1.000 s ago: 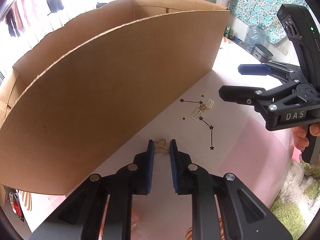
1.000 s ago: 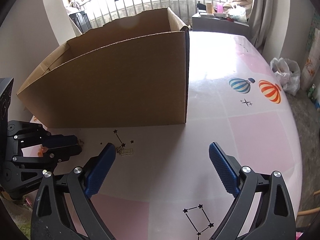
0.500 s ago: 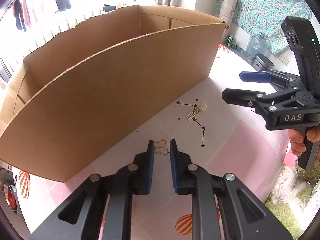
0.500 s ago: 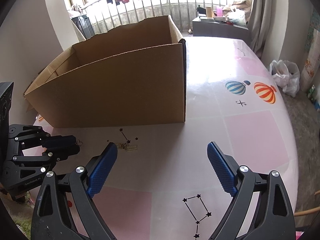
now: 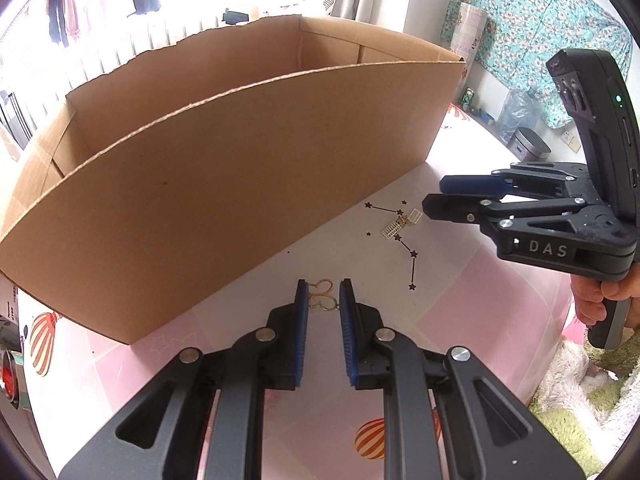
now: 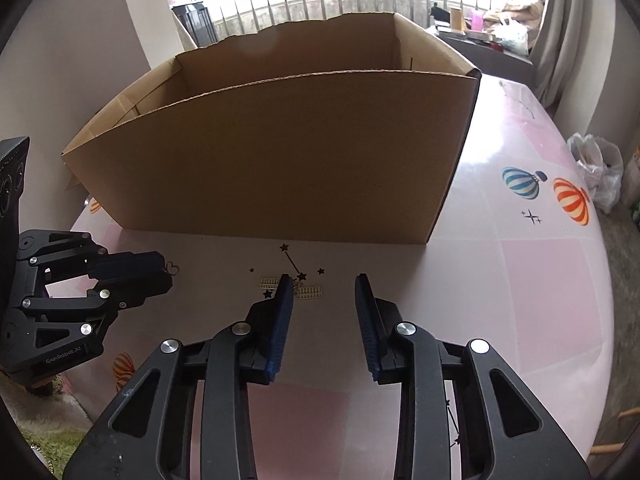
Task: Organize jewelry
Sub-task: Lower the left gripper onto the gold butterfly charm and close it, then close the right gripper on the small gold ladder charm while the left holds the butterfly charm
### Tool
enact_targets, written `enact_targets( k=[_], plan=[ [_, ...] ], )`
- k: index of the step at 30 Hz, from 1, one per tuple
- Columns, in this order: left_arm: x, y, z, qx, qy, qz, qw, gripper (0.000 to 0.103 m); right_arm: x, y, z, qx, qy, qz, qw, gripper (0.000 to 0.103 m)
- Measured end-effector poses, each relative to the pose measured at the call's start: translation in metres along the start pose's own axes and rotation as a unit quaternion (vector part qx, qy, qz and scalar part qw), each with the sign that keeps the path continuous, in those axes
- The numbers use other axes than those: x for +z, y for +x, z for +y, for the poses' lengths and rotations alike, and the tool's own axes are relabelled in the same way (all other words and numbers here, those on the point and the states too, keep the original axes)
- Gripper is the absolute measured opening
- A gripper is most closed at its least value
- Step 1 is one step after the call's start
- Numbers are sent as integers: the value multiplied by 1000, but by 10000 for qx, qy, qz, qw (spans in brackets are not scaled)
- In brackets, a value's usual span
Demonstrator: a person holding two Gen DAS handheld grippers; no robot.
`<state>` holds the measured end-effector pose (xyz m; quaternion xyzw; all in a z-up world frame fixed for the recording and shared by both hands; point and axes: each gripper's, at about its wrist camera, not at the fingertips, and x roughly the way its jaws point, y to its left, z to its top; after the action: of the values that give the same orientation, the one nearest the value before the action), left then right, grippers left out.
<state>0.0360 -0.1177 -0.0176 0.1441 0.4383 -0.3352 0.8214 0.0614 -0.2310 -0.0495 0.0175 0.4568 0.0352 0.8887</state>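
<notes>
On the pink table (image 6: 552,280) a cardboard box (image 5: 240,184) stands open-topped. Just before its near wall lie two pieces of jewelry: a gold looped-wire earring (image 5: 323,294) and a pale ladder-shaped earring pair (image 5: 402,224) on the printed star pattern. The left gripper (image 5: 323,292) hovers with its pads narrowly apart, the gold loops showing between their tips (contact cannot be told). The right gripper (image 6: 323,286) is closing, nothing between its jaws; the ladder pieces sit by its left fingertip.
</notes>
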Motion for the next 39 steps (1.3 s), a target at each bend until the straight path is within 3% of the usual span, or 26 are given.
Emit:
enact_targets(
  k=[8, 16, 25, 33, 38, 39],
  plan=[
    [-1, 3, 0, -53, -16, -15, 10000, 15, 4, 17, 8, -121, -371, 207, 9990, 16],
    [-2, 7, 1, -119, -16, -7, 9999, 15, -2, 10, -3, -290, -128, 344, 9989, 8],
    [-3, 6, -1, -149, 26, -29, 9999, 15, -5, 3, -11, -308, 278, 579, 9975, 8],
    [-2, 4, -1, -159, 47, -20, 9999, 15, -7, 0, -4, 646, 156, 914, 9936, 8],
    [-2, 4, -1, -156, 50, -18, 9999, 15, -10, -7, 3, 288, -5, 701, 9971, 13],
    [-1, 4, -1, -155, 56, -14, 9999, 15, -8, -7, 2, 216, -39, 665, 9975, 19]
  ],
)
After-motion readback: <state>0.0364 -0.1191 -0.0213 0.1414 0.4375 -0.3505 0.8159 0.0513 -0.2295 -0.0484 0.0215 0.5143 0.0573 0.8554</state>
